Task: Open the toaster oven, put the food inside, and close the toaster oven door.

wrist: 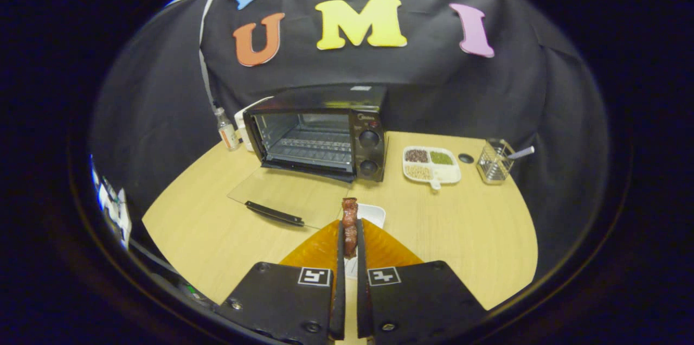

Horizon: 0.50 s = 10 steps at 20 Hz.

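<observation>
got the food [349,225] pinched upright between my gripper [350,236] fingers, and the oven [317,133] sits beyond them, a bit left, door [287,193] already flat open toward me, so it's a forward-left reach.

My gripper [350,239] is seen from its own camera above the near edge of the wooden table, pointing straight ahead toward the far edge. I have its two fingers [341,247] drawn nearly together, both pressing from either side on a piece of reddish-brown food [350,220] that stands upright between them and rises past their tips. The two finger mounts sit level and side by side, each carrying a square marker.
</observation>
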Each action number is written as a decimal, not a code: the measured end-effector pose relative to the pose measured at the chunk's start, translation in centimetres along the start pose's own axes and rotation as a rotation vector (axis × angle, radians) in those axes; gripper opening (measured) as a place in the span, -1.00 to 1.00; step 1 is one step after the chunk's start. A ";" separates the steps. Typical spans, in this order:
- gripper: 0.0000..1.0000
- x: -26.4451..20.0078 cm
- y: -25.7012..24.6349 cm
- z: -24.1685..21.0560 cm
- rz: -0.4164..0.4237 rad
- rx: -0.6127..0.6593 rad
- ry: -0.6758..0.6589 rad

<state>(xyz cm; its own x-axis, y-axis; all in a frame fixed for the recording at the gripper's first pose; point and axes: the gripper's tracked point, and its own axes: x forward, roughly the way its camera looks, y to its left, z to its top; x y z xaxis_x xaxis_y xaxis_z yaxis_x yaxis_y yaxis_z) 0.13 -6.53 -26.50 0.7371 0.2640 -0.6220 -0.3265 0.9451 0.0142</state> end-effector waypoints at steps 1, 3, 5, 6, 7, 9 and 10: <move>-0.77 -0.2 0.7 0.4 -0.022 -0.047 -0.025; -0.77 -0.4 2.3 1.9 -0.059 -0.096 -0.098; -0.77 -0.3 4.1 3.5 -0.082 -0.143 -0.179; -0.77 -0.1 4.9 4.2 -0.093 -0.162 -0.210; -0.77 0.1 5.7 4.6 -0.103 -0.168 -0.235; -0.77 1.2 7.2 5.5 -0.110 -0.153 -0.275; -0.77 1.8 7.9 6.0 -0.121 -0.148 -0.296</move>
<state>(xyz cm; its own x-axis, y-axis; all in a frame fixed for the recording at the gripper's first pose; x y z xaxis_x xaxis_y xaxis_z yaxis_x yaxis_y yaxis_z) 2.44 2.53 -22.81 0.9082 0.2163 -0.3583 -0.2922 0.9406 -0.1727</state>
